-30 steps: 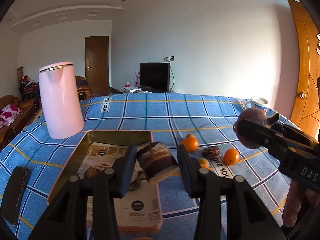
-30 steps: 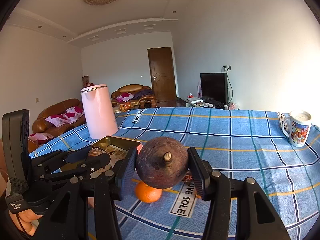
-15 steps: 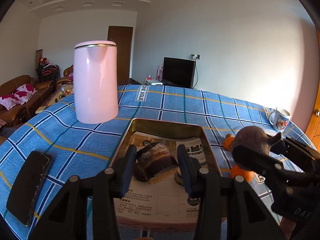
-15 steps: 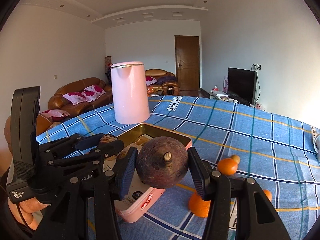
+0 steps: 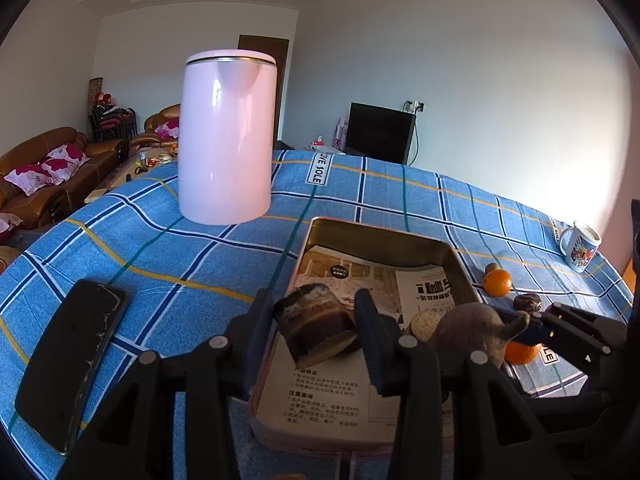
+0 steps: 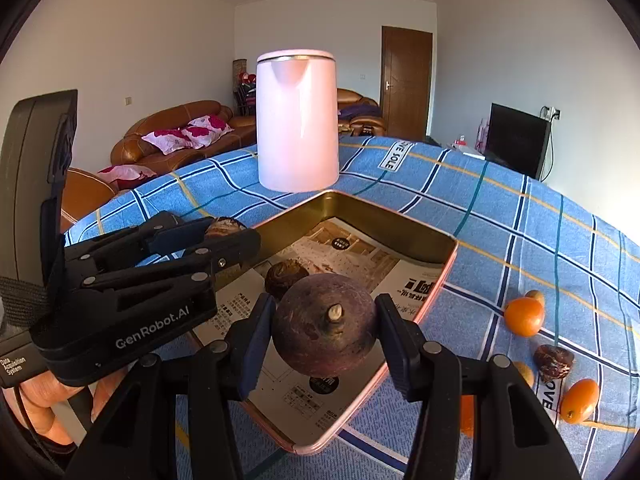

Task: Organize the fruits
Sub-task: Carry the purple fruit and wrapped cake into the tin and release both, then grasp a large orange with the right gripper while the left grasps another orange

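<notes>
Here, both tools clenched on dark fruits (image 6: pixel 325 335) (image 5: pixel 316 326) above tray (image 6: pixel 404 222); kettle (image 6: pixel 297 120) behind.

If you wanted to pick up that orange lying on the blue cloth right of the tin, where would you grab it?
Judging by its shape, the orange is best taken across its widest middle, coming down from above. It is round and sits free on the tablecloth. A small brownish fruit touches its far side, so set the jaws left and right of it, not front and back.

Glossy pink kettle (image 6: pixel 297 120) at twelve o'clock; woven checked tablecloth (image 6: pixel 520 232). The gold metal tin (image 6: pixel 400 236), paper-lined, shines. Matt black plastic grippers.
</notes>
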The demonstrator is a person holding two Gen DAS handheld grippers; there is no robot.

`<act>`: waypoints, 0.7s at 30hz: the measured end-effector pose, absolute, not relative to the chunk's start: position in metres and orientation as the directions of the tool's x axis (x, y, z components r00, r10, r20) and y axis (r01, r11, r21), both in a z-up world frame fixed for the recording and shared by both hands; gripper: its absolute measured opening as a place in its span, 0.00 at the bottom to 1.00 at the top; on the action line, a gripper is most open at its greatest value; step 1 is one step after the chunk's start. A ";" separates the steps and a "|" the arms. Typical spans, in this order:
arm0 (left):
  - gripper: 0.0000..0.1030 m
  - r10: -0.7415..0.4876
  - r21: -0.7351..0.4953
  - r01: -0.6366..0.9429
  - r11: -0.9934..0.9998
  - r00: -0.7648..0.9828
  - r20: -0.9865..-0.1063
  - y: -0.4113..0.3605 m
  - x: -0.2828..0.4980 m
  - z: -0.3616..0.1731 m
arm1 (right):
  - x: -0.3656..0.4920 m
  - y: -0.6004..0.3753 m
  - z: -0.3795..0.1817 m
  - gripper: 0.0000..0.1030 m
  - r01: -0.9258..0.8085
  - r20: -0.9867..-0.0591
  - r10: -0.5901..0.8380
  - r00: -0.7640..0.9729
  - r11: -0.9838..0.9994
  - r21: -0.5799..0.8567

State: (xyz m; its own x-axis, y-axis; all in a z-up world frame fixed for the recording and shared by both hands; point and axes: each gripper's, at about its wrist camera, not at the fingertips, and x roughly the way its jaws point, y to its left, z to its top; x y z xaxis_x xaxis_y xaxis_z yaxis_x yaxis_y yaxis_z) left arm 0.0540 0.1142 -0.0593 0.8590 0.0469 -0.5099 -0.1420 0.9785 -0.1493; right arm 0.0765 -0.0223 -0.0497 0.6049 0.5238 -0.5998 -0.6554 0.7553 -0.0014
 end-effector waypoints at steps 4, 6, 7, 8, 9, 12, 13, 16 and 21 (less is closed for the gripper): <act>0.43 0.049 -0.143 -0.142 0.979 0.855 -0.516 0.114 0.056 -0.061 | 0.079 -0.017 -0.056 0.52 -0.668 -0.633 0.516 0.577 0.745 -0.001; 0.51 0.050 -0.145 -0.144 0.979 0.856 -0.514 0.113 0.055 -0.060 | 0.077 -0.016 -0.056 0.53 -0.673 -0.637 0.517 0.572 0.740 -0.003; 0.64 0.050 -0.148 -0.146 0.978 0.857 -0.513 0.113 0.054 -0.059 | 0.076 -0.017 -0.057 0.59 -0.674 -0.633 0.519 0.574 0.739 -0.006; 0.72 0.054 -0.151 -0.150 0.977 0.860 -0.507 0.113 0.052 -0.058 | 0.073 -0.019 -0.055 0.64 -0.677 -0.627 0.525 0.576 0.736 -0.006; 0.74 0.058 -0.151 -0.152 0.977 0.864 -0.500 0.112 0.050 -0.056 | 0.072 -0.022 -0.053 0.64 -0.675 -0.621 0.525 0.582 0.738 -0.008; 0.74 0.051 -0.151 -0.141 0.978 0.872 -0.486 0.105 0.046 -0.049 | 0.066 -0.043 -0.045 0.64 -0.661 -0.592 0.529 0.608 0.751 -0.007; 0.74 0.047 -0.146 -0.133 0.980 0.876 -0.481 0.101 0.044 -0.047 | 0.063 -0.054 -0.041 0.64 -0.651 -0.579 0.528 0.622 0.759 -0.008; 0.76 0.009 -0.141 -0.084 0.986 0.884 -0.468 0.081 0.043 -0.041 | 0.061 -0.096 -0.032 0.65 -0.592 -0.548 0.488 0.680 0.806 -0.018; 0.82 -0.057 -0.100 0.011 0.995 0.880 -0.471 0.032 0.048 -0.038 | 0.077 -0.169 -0.028 0.66 -0.416 -0.541 0.333 0.772 0.909 -0.034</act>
State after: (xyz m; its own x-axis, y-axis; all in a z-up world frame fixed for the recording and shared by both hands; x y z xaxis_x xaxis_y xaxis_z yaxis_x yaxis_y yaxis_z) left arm 0.0483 0.0322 -0.0381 0.8801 -0.0568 -0.4714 0.0105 0.9949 -0.1002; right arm 0.0768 -0.1687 -0.0277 0.7725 0.3330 -0.5407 -0.4156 0.9089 -0.0340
